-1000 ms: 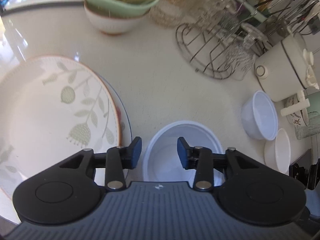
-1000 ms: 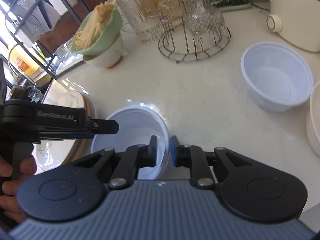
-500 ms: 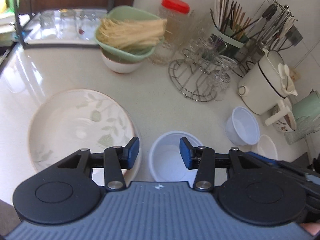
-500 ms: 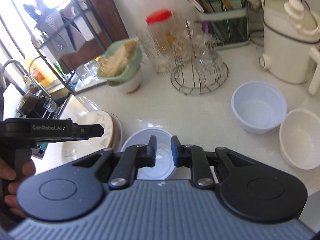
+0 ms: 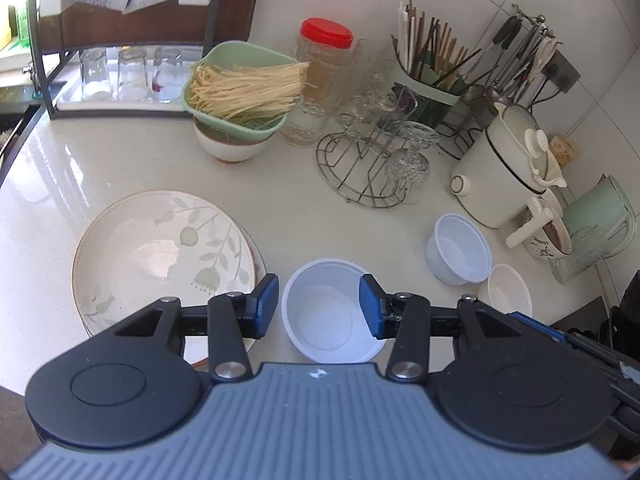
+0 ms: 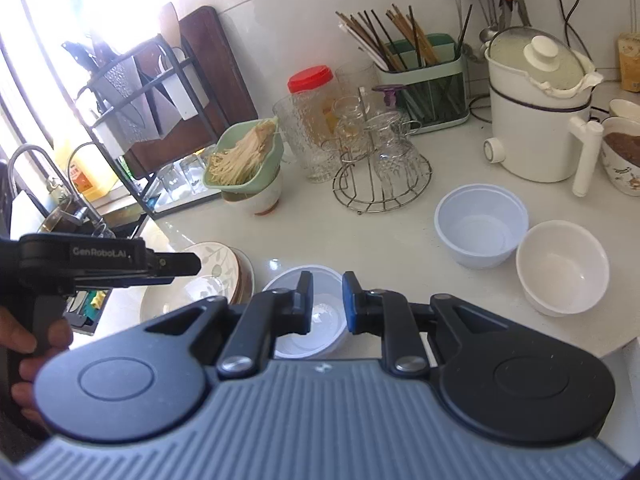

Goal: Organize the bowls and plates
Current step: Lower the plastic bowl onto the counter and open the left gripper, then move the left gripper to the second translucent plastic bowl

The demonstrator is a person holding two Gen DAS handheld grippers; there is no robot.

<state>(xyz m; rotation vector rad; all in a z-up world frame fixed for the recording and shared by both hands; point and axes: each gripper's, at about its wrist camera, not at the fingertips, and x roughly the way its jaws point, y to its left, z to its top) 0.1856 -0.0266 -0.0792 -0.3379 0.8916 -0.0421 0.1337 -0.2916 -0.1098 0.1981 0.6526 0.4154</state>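
Both grippers hung above the table, the left gripper (image 5: 319, 306) spread and empty, the right gripper (image 6: 326, 303) nearly closed on nothing. The near white bowl (image 5: 332, 312) sat beside the stacked plates (image 5: 160, 256); a careless descent risked knocking either off the near edge.

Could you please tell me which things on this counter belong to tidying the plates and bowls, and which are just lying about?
Belong to the job:
- stacked plates
- near plastic bowl
- far plastic bowl
- small white bowl

Just lying about:
- noodle basket
- glass rack
- red-lidded jar
- chopstick holder
- white cooker
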